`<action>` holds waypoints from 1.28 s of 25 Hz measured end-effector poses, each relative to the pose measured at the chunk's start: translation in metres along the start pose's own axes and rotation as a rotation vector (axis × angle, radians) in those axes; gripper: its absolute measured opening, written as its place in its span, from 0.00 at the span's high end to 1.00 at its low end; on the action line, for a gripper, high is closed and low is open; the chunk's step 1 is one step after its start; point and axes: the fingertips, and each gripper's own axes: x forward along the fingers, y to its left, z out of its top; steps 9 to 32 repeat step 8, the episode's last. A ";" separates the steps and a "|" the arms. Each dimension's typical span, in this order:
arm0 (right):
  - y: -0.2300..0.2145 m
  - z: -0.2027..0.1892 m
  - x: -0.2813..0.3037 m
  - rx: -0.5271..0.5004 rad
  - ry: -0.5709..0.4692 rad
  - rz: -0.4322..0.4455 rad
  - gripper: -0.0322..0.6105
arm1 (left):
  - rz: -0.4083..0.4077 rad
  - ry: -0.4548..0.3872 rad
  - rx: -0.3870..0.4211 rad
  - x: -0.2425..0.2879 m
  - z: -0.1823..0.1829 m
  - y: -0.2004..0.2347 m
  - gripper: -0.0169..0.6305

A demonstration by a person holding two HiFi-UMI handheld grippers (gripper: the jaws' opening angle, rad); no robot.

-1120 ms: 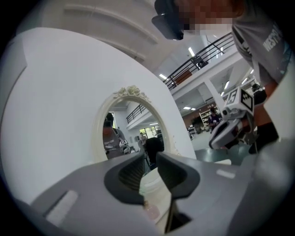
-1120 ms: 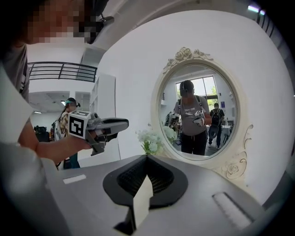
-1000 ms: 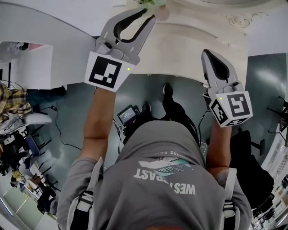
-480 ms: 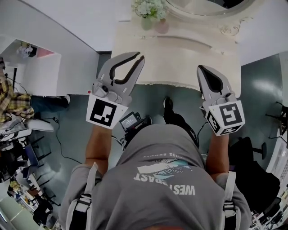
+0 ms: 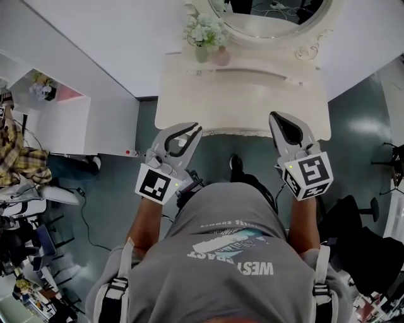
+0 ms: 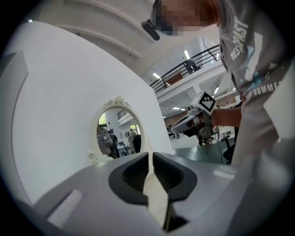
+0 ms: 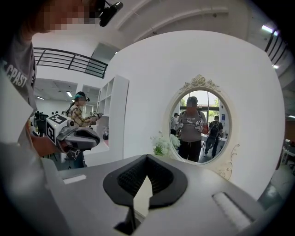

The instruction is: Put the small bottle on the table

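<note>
Now left gripper (image 5: 196, 129) and right gripper (image 5: 275, 116) hover at table (image 5: 252, 94) edge.

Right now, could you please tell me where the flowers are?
In the head view, the flowers stand at the back left of the table, just left of the oval mirror.

Left gripper (image 5: 196, 129) jaws closed, seemingly at table (image 5: 252, 104) edge, right gripper (image 5: 275, 115) retreated

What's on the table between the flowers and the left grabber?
Nothing. In the head view the white table is bare between the flowers and the left gripper.
</note>
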 end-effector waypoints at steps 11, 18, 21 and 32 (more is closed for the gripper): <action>0.026 -0.008 -0.034 -0.004 0.009 -0.032 0.95 | -0.012 0.010 -0.055 -0.033 -0.010 -0.027 0.93; 0.026 -0.008 -0.034 -0.004 0.009 -0.032 0.95 | -0.012 0.010 -0.055 -0.033 -0.010 -0.027 0.93; 0.026 -0.008 -0.034 -0.004 0.009 -0.032 0.95 | -0.012 0.010 -0.055 -0.033 -0.010 -0.027 0.93; 0.026 -0.008 -0.034 -0.004 0.009 -0.032 0.95 | -0.012 0.010 -0.055 -0.033 -0.010 -0.027 0.93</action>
